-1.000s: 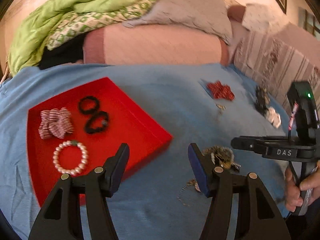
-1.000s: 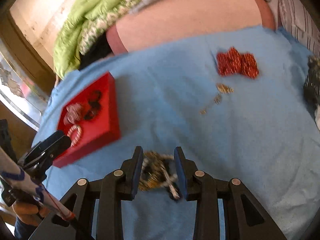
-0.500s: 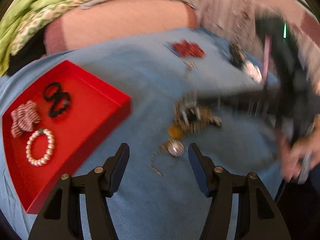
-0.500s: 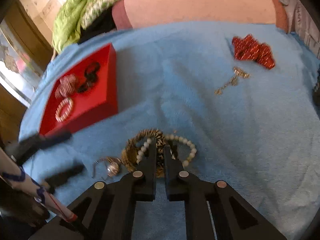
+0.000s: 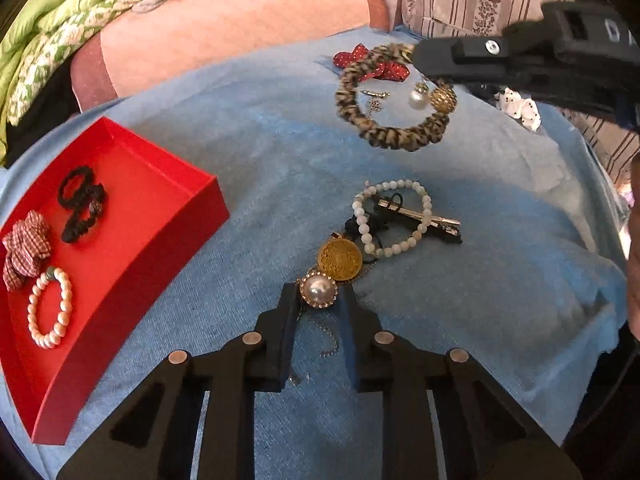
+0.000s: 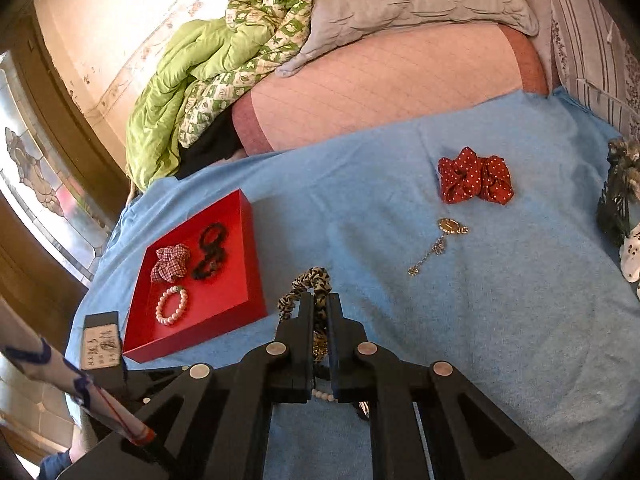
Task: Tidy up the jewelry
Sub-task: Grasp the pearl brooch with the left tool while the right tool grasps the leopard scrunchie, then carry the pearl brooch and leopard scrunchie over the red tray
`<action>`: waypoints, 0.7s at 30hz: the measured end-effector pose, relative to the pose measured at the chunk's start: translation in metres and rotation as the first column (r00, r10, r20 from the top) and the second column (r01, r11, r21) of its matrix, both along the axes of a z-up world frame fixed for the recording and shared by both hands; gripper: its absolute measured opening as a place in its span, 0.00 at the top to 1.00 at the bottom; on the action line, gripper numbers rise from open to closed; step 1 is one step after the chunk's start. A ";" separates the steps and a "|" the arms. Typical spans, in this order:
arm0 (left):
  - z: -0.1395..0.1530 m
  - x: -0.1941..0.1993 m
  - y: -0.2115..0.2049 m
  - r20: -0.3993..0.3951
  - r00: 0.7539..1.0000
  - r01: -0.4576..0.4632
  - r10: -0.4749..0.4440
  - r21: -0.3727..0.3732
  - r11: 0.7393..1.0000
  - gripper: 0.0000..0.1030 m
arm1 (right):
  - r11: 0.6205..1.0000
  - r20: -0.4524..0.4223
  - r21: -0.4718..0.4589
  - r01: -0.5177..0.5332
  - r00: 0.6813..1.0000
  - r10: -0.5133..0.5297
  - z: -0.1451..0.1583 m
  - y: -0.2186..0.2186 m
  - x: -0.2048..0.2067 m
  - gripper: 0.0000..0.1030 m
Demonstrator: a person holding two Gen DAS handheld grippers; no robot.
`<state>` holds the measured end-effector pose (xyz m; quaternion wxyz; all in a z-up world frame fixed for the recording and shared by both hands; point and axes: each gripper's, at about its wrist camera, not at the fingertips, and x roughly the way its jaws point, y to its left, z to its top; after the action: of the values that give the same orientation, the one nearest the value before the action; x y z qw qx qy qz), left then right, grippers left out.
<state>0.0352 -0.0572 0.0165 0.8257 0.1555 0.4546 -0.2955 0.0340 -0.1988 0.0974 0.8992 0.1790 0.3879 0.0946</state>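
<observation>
Right gripper point(image 6: 319, 312), jaws clamped on the leopard-print scrunchie point(image 5: 390, 98), holds it clear above the blue cloth point(image 5: 248, 128). Left gripper point(image 5: 319, 304), jaws narrowed either side of the pearl pendant point(image 5: 319, 290) lying on the cloth; contact uncertain. Red tray point(image 5: 132, 248) at left holds a pearl bracelet point(image 5: 50, 312)

You have bright, warm daylight in both views, and it comes from the window point(image 6: 36, 184) far left of your right gripper point(image 6: 319, 312), where the glass blows out to white. The wall point(image 6: 132, 12) beyond glows pale. Your left gripper point(image 5: 318, 300) casts a soft shadow on the blue cloth point(image 5: 460, 320) beneath it. Straight lines bow hard toward the dark corners. Focus is mostly sharp; the leopard scrunchie point(image 5: 390, 100) ahead is slightly smeared.
</observation>
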 end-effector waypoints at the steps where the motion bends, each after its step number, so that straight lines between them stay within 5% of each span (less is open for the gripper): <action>1: 0.000 -0.001 -0.001 0.008 1.000 -0.008 0.008 0.004 1.000 0.80 | 1.000 0.002 -0.003 -0.005 1.000 0.005 0.000 0.001 0.000 0.94; 12: 0.017 0.001 0.014 0.051 0.997 -0.055 0.060 -0.090 0.994 0.82 | 1.000 0.028 -0.025 -0.013 1.000 0.014 0.005 0.011 -0.003 0.94; 21: 0.103 0.008 0.080 0.230 0.946 -0.152 0.230 -0.313 0.938 0.82 | 0.999 0.085 -0.026 -0.028 0.996 0.030 0.017 0.023 -0.004 0.94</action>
<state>0.0435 0.0226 0.1190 0.9173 0.0250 0.3058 -0.2537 0.0296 -0.1763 0.1148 0.9156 0.1581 0.3528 0.1103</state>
